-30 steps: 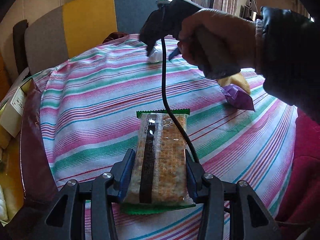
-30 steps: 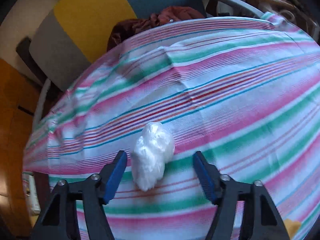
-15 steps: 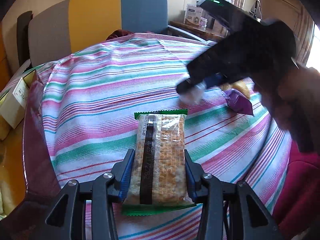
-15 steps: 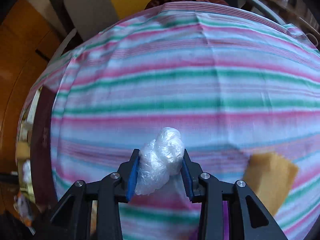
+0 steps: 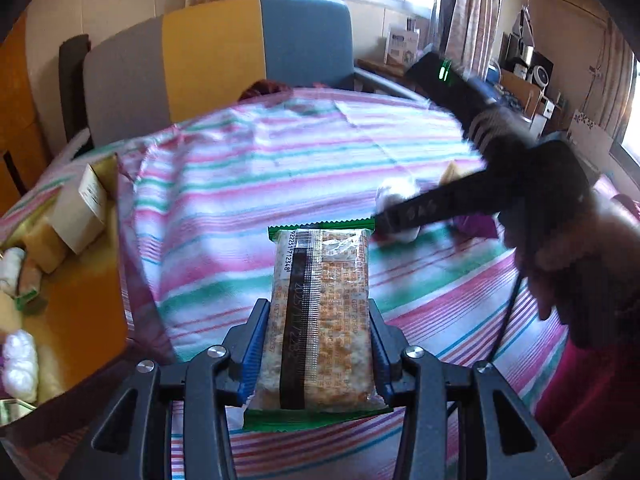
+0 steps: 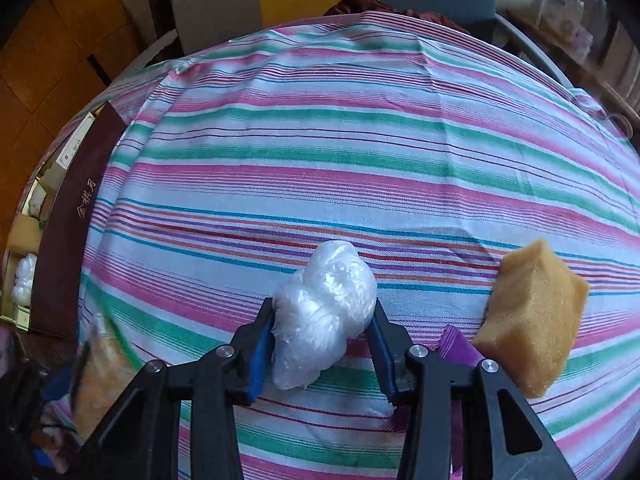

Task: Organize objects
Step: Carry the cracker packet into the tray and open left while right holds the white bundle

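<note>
My left gripper (image 5: 316, 314) is shut on a clear cracker packet (image 5: 320, 276) with green ends, held just above the striped tablecloth (image 5: 240, 200). In the right wrist view my right gripper (image 6: 324, 316) has a crumpled white plastic wad (image 6: 326, 284) between its blue pads, which touch both its sides while the jaws are opening. The left wrist view shows that gripper blurred at the right, with the white wad (image 5: 394, 196) at its tips and a person's hand (image 5: 560, 264) on its handle.
A yellow sponge (image 6: 532, 320) and a purple packet (image 6: 456, 344) lie right of the wad. At the table's left edge stands a dark brown box (image 6: 68, 216) holding a white carton (image 5: 80, 208) and a white wad (image 5: 18, 360). A multicoloured chair (image 5: 216, 56) stands behind.
The right gripper closed on the white wad and carried it from the far side of the table over beside the sponge. The left gripper rose a little with the cracker packet.
</note>
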Demonstrator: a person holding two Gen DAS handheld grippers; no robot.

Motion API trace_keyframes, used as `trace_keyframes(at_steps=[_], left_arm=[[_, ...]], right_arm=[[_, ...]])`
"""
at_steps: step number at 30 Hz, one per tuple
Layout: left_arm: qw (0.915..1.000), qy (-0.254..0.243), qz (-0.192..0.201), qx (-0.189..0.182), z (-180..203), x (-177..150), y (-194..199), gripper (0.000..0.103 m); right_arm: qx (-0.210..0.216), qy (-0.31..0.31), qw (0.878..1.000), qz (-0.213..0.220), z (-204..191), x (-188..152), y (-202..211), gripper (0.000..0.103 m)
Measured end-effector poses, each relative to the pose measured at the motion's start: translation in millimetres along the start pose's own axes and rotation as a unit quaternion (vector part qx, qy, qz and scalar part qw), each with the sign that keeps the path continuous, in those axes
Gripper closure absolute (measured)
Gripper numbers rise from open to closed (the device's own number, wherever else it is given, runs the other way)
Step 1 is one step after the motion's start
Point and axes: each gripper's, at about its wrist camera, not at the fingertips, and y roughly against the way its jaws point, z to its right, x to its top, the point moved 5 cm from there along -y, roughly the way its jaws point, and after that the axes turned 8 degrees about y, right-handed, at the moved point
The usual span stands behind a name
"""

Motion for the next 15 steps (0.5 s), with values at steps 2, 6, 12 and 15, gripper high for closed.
trace_keyframes(at_steps=[2, 6, 12, 15], left_arm=[[0.9999, 0.008, 0.009, -0.001, -1.9, 4.9, 8.7, 0.058], [0.9995, 0.016, 0.026, 0.001, -5.5, 12.9, 26.7, 0.058], [0.9983, 0.036, 0.047, 0.006, -19.0, 24.7, 52.9, 0.058], [0.9965, 0.060, 0.056, 0.015, -36.6, 30.0, 66.1, 0.058]], right_arm=[[-0.007, 0.009, 1.000, 0.001, -2.1, 0.3, 0.1, 0.058], [-0.023, 0.028, 0.999, 0.007, -7.9, 2.8, -1.4, 0.058], [-0.032, 0.040, 0.999, 0.013, -11.0, 5.1, -2.9, 0.059], [-0.035, 0.045, 0.998, 0.015, -13.0, 5.4, -2.7, 0.059]])
